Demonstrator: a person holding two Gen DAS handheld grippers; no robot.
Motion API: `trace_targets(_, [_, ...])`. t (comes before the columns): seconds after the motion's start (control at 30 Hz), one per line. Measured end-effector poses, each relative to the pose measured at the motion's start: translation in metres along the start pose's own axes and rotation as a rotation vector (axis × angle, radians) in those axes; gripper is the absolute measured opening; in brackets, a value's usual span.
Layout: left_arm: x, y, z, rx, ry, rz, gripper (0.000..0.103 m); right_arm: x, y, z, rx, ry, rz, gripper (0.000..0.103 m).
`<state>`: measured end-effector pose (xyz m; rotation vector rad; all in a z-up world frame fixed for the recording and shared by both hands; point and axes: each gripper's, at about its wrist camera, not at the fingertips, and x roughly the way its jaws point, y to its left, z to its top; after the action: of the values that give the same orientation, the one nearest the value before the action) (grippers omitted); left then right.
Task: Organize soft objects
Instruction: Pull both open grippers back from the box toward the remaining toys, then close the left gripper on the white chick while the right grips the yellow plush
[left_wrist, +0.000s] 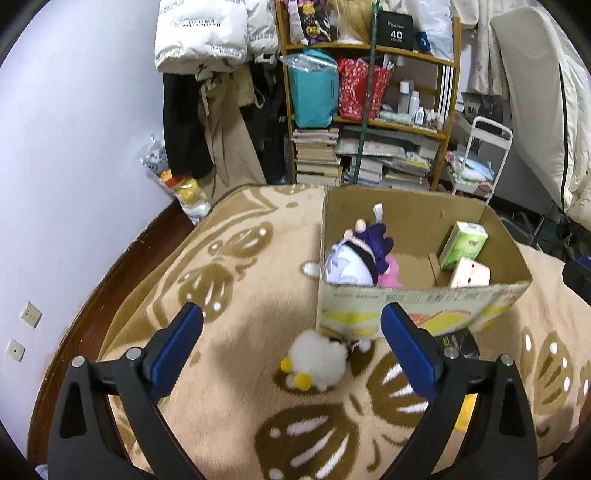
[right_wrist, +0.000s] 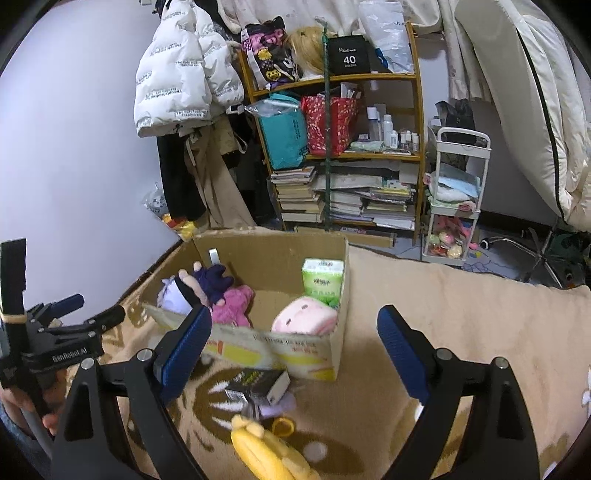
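Cardboard box, open-topped, standing on a beige blanket with brown leaf pattern; printed front panel carries yellow graphics and a line of small text, not legible. Contents: purple-and-white plush doll and pink plush at the box's left side; green tissue pack with unreadable label upright at the far right wall; pale pink plush in front of it.

Outside the box: white fluffy toy with yellow pom-poms, on the blanket near the front wall; small black box with yellow-green print, illegible; lilac soft item beneath it; yellow plush nearest the camera.

Left gripper: jaws spread wide, empty, white toy lying between and beyond them, untouched; body marked "GenRobot.AI". Right gripper: jaws wide apart, empty.

Background: wooden shelf; black bag marked "40"; white puffer jacket with lettered bands, partly reading "fashion art".
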<state>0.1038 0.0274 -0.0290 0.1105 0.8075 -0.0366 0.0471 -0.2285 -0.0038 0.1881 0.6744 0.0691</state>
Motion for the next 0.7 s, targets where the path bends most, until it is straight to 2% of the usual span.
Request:
trace_targets(0.43, [0.005, -0.004, -0.009, 0.063, 0.081, -0.009, 0.096, -0.006, 0.002, -0.029, -0.003, 0.095, -0.011, 0.095])
trace_targets(0.7, [0.028, -0.008, -0.013, 0.099, 0.185, -0.014, 0.096, 0.009, 0.008, -0.046, -0.015, 0.177, -0.034, 0.095])
